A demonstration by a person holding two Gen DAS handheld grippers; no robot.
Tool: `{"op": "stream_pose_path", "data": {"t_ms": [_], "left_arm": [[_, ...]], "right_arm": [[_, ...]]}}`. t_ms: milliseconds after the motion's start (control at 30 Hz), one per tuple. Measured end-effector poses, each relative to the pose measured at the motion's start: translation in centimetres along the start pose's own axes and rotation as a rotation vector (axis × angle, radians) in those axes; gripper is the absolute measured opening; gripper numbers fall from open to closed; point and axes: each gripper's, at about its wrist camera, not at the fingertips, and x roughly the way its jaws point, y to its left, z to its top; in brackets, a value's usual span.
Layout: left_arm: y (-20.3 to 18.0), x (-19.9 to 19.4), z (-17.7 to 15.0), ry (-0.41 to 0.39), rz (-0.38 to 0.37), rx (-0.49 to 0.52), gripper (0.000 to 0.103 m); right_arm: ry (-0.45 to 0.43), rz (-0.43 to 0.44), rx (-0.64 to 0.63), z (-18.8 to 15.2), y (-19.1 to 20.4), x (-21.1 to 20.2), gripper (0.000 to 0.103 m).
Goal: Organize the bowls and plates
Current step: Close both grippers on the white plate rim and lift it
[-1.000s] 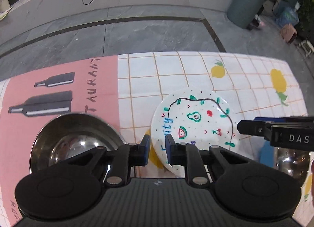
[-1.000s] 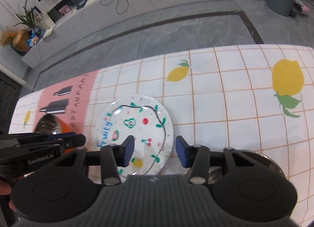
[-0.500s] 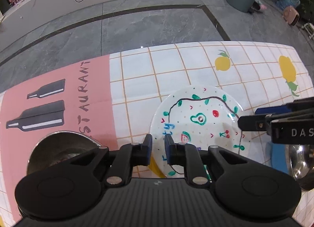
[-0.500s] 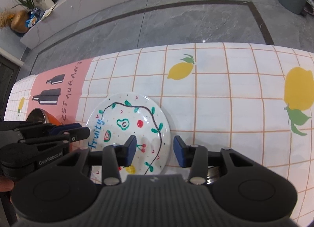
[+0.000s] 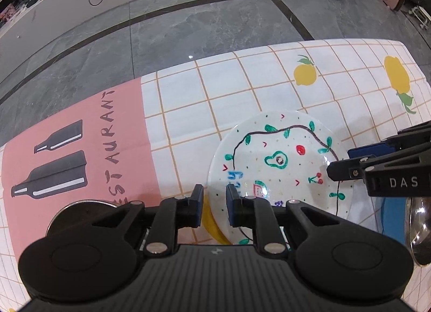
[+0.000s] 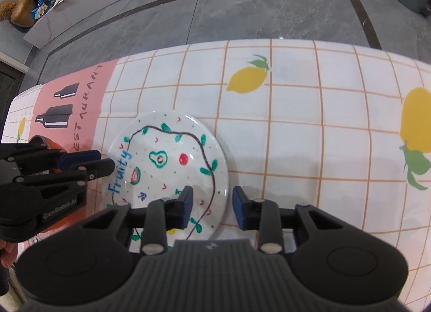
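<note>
Two grippers flanked one painted plate (image 5: 280, 166) lying flat on the tablecloth (image 6: 296, 150), towards its near edge. Left gripper (image 5: 213, 204) straddled the plate's left rim, jaws nearly together with a narrow gap; nothing visibly pinched, rim under the gap. Right gripper (image 6: 212, 208) straddled the right rim, jaws closing, rim between them, pads not yet pressing on it as far as I could tell.

Other ware: a steel bowl (image 5: 80, 211) just left of the plate, mostly hidden behind the left gripper; a second shiny bowl (image 5: 420, 231) at the right edge of the left wrist view, on something blue. Which pile the plate belongs to could not be told.

Risks, as judged:
- Glazed, thin rim. If one pad lands on the slope rather than across the edge, the plate may slip out.
- Plate lies flush on cloth; the lower finger must get under the rim. If it catches the cloth instead, the cloth may drag and shift the bowls.
- Uneven closing of the two grippers could push the plate sideways into the left bowl.
- Unequal lift would tilt it.

Orientation: plate is round, so no true long axis; face up. The word "Fruity" ran along the left side, reading away from the holder; avocado drawing near the centre.
</note>
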Motion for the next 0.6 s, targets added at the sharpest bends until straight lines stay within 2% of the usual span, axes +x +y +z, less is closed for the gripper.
{"op": "stream_pose_path", "data": {"t_ms": [167, 233, 267, 500, 600], "left_arm": [[-0.2, 0.4, 0.5, 0.03, 0.02, 0.028, 0.021], [-0.4, 0.6, 0.7, 0.044, 0.02, 0.048, 0.021], [-0.6, 0.7, 0.7, 0.051, 0.023, 0.06, 0.021], [-1.8, 1.0, 1.2, 0.082, 0.034, 0.111, 0.022], [-2.2, 1.0, 1.2, 0.083, 0.026, 0.114, 0.022]], "right_arm": [[0.008, 0.035, 0.034, 0.0, -0.9, 0.2, 0.032], [0.013, 0.044, 0.034, 0.0, -1.0, 0.2, 0.017], [0.018, 0.047, 0.04, -0.1, -1.1, 0.3, 0.015], [-0.006, 0.101, 0.092, -0.3, -2.4, 0.2, 0.013], [-0.02, 0.095, 0.104, -0.3, -2.6, 0.2, 0.013]]}}
